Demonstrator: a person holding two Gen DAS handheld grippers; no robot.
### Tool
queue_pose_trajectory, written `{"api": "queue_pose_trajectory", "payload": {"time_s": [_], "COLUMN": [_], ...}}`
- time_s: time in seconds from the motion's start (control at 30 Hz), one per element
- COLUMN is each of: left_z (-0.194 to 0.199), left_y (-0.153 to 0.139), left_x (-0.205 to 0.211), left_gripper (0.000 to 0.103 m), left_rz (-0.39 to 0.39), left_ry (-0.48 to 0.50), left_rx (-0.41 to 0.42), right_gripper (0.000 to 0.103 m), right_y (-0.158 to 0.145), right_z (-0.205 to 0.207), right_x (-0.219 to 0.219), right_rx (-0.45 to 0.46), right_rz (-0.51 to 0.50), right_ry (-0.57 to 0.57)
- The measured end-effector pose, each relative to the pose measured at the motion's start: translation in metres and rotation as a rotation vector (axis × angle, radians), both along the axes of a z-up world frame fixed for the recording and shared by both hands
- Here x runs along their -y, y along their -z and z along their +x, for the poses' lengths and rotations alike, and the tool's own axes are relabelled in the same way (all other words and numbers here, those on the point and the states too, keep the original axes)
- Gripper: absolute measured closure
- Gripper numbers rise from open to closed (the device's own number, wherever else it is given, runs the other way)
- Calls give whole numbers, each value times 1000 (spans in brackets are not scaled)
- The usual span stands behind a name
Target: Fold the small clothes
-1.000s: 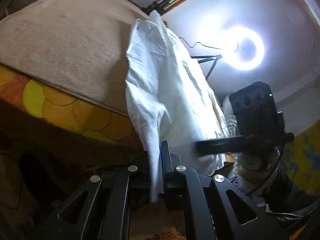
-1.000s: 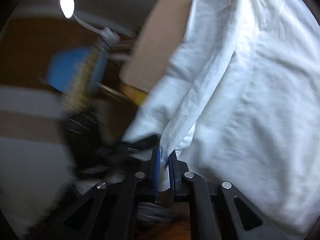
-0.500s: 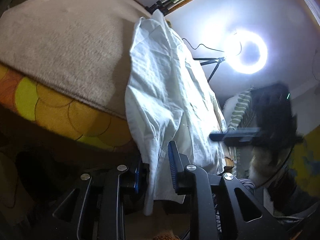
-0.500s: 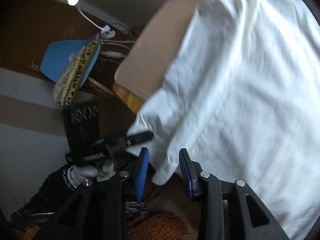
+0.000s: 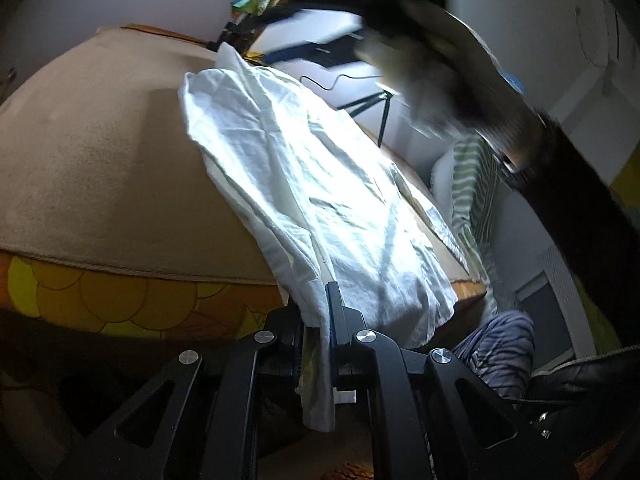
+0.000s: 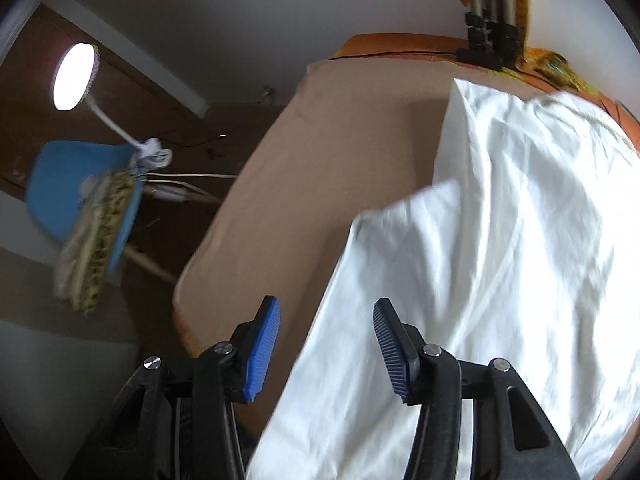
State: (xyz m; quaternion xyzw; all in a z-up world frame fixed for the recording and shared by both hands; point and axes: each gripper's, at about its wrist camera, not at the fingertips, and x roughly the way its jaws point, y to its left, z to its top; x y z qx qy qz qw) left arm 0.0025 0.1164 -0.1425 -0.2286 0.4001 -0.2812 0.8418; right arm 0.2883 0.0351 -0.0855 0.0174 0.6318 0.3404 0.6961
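A white shirt (image 5: 320, 184) lies spread on the beige blanket of the bed (image 5: 100, 168), its near edge hanging over the bed's side. My left gripper (image 5: 320, 320) is shut on the shirt's near hem, with cloth hanging down between the jaws. In the right wrist view the same white shirt (image 6: 500, 260) fills the right half. My right gripper (image 6: 326, 344) is open with blue pads wide apart, and the shirt's edge lies just beyond and between them, not held. The right arm shows blurred in the left wrist view (image 5: 460, 52).
The bed has an orange and yellow patterned sheet (image 5: 100, 300) under the blanket. A blue chair (image 6: 80, 200) with folded clothes stands left of the bed beside a lamp (image 6: 74, 76). A tripod (image 5: 372, 104) and striped cloth (image 5: 472, 184) stand beyond the bed.
My right gripper let go of the shirt, opened wide and swung up over the bed. My left gripper opened half a second ago and is shut on the hem again.
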Motion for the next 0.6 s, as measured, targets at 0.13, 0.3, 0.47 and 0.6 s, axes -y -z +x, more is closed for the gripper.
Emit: {"api": "queue_pose_trajectory", "payload": {"time_s": [0.13, 0.3, 0.47, 0.6], "left_z": [1, -2, -4, -4], "left_y": [3, 0, 0, 1], "left_x": [0, 1, 5, 6], "left_gripper": [95, 95, 95, 95], "left_rz": [9, 20, 22, 16], "left_ry": [7, 20, 36, 53], "left_rx": [-1, 11, 13, 9], "right_gripper": [50, 52, 60, 71], "right_y": [31, 64, 83, 83], "right_z": [18, 20, 26, 25], "right_x": [-35, -71, -87, -93], "right_rx": [-16, 4, 23, 36], "right_rz": [-69, -212, -336, -384], "right_ry": [-5, -38, -69, -111]}}
